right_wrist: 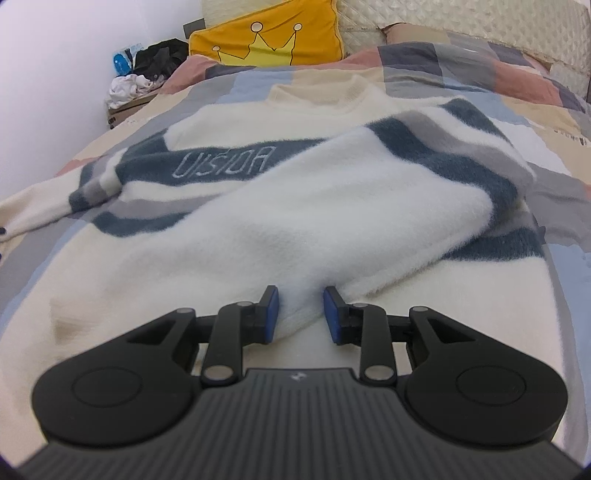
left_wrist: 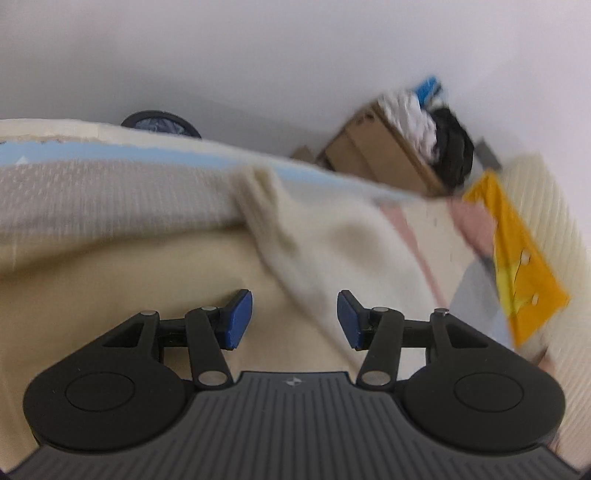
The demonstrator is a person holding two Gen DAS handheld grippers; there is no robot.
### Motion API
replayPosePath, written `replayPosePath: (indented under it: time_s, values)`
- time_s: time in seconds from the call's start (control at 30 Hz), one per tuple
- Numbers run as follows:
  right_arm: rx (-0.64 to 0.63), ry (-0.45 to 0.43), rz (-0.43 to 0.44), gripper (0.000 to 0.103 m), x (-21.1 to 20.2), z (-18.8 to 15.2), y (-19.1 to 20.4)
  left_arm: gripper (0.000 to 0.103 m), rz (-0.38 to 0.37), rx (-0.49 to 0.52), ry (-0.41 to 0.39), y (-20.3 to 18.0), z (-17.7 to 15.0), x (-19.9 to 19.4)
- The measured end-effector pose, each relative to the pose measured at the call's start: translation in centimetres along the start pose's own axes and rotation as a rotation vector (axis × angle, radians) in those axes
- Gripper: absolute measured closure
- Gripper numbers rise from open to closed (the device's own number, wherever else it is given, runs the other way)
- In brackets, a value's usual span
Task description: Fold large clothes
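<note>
A fluffy cream sweater (right_wrist: 229,162) with dark blue and grey stripes lies flat on the bed, its collar at the far end. Its right sleeve (right_wrist: 332,221) is folded diagonally across the chest. My right gripper (right_wrist: 301,314) is shut on that sleeve's cuff, which fills the gap between the blue pads. The left wrist view is blurred. There my left gripper (left_wrist: 295,319) stands open low over cream cloth. A cream sleeve (left_wrist: 314,258) runs down toward the gap between its fingers, untouched. A ribbed cream edge (left_wrist: 110,192) lies at the far left.
A patchwork quilt (right_wrist: 480,74) covers the bed, with a yellow crown pillow (right_wrist: 273,33) against the padded headboard (right_wrist: 461,18). Beside the bed a cardboard box (left_wrist: 388,155) holds white and black clothes, next to the white wall. A dark round object (left_wrist: 162,123) shows beyond the bed's edge.
</note>
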State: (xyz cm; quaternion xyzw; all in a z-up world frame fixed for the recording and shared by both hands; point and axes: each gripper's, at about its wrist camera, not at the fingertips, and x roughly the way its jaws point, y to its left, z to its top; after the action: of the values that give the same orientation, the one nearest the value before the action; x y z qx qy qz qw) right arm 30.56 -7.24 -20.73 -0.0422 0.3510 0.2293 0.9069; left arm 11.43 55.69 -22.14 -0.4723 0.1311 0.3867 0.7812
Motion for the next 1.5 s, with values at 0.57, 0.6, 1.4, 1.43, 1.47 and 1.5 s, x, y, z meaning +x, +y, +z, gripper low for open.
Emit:
replayPosePath:
  time_s: [0.57, 0.6, 1.4, 1.43, 1.47, 1.5]
  values:
    - [-0.064, -0.007, -0.071, 0.071, 1.0, 0.0, 1.6, 0.064, 0.049, -0.088, -0.007, 0.9, 6.2, 7.4]
    - [-0.065, -0.007, -0.071, 0.071, 1.0, 0.0, 1.7, 0.069, 0.053, -0.077, -0.003, 0.7, 6.2, 7.5]
    - [0.063, -0.035, -0.016, 0.073, -0.5, 0.5, 0.2, 0.092, -0.259, 0.547, -0.195, -31.5, 1.8, -13.2]
    - [0.086, -0.035, -0.010, 0.073, -0.8, 0.6, -0.2, 0.092, -0.285, 0.563, -0.193, -33.1, 0.6, -14.7]
    - [0.108, -0.041, -0.003, 0.073, -1.1, 0.6, -0.6, 0.092, -0.304, 0.574, -0.189, -34.4, -0.4, -15.7]
    - [0.117, -0.047, -0.002, 0.073, -1.4, 0.5, -0.8, 0.092, -0.335, 0.592, -0.179, -36.1, -1.6, -17.1]
